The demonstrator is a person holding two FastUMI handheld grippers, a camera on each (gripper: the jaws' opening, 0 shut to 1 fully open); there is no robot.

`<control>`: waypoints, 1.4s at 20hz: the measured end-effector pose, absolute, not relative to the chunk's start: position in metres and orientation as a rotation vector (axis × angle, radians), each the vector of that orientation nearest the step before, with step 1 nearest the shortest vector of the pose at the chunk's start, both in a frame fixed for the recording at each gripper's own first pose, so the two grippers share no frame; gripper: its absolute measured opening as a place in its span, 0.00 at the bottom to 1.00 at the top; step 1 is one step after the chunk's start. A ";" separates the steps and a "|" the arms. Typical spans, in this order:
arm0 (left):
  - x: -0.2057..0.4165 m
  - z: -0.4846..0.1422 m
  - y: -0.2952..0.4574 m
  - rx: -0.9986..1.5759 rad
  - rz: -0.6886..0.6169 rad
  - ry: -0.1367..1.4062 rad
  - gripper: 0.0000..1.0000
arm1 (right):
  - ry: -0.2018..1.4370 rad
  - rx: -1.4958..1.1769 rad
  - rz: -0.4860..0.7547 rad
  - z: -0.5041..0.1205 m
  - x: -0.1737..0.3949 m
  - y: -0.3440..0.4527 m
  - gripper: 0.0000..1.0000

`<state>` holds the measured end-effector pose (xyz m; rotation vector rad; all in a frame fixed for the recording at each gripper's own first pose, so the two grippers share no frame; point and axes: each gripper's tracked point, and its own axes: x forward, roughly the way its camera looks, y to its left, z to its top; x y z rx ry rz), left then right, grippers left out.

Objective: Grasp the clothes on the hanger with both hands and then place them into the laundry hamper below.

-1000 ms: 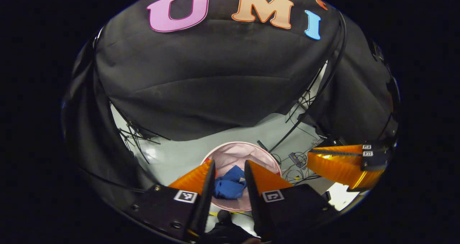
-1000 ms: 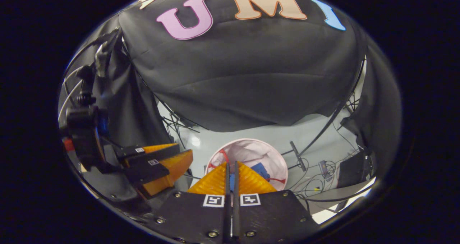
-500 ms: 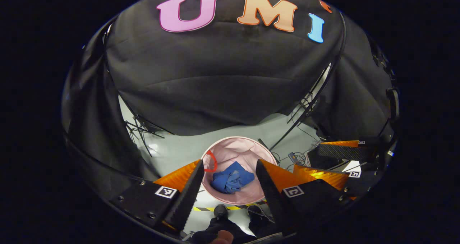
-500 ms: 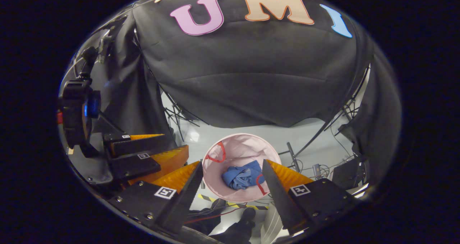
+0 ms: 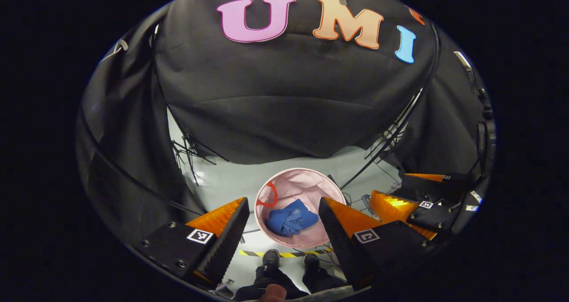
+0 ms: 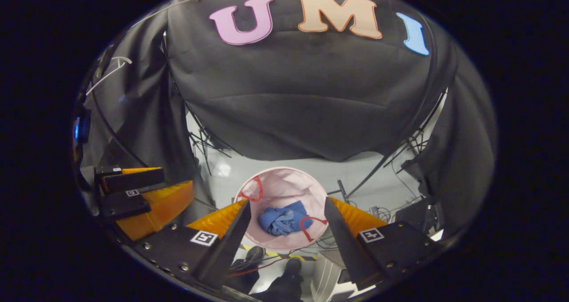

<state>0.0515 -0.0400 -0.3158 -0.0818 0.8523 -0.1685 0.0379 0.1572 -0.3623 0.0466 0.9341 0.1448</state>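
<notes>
A crumpled blue garment (image 5: 290,219) (image 6: 281,219) lies inside the round pink laundry hamper (image 5: 297,183) (image 6: 284,182) on the floor far below. My left gripper (image 5: 283,206) hangs open high above the hamper, nothing between its fingers. My right gripper (image 6: 287,206) is open too, also well above the hamper and holding nothing. In the left gripper view the right gripper (image 5: 415,199) sits at the right edge; in the right gripper view the left gripper (image 6: 142,195) sits at the left edge. A white hanger (image 6: 109,70) shows at the upper left.
The hamper has red handles (image 6: 251,191). A person's dark shoes (image 5: 289,262) stand just in front of it by a yellow-black floor tape (image 5: 284,253). Cables and small devices (image 5: 369,199) lie on the grey floor to the right; stand legs (image 5: 191,153) at left.
Both grippers opened and let go of the blue garment, which dropped into the hamper. Both have since risen and drawn back, so the hamper looks smaller.
</notes>
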 end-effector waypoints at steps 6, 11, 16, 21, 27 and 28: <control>0.057 -0.264 -0.031 -0.112 -0.139 0.732 0.99 | 0.779 0.017 0.147 -0.302 0.058 0.159 1.00; 0.067 -0.207 -0.025 -0.119 -0.122 0.582 0.99 | 0.611 -0.009 0.122 -0.238 0.084 0.153 0.99; 0.071 -0.157 -0.017 -0.054 -0.110 0.414 0.99 | 0.475 -0.023 0.102 -0.183 0.098 0.147 0.99; 0.076 -0.131 -0.017 -0.024 -0.118 0.313 0.98 | 0.435 -0.012 0.085 -0.164 0.098 0.137 0.99; 0.079 -0.116 -0.022 0.020 -0.127 0.277 0.98 | 0.403 0.000 0.056 -0.151 0.094 0.113 0.99; 0.079 -0.110 -0.023 0.020 -0.129 0.264 0.96 | 0.393 0.011 0.050 -0.147 0.094 0.110 0.99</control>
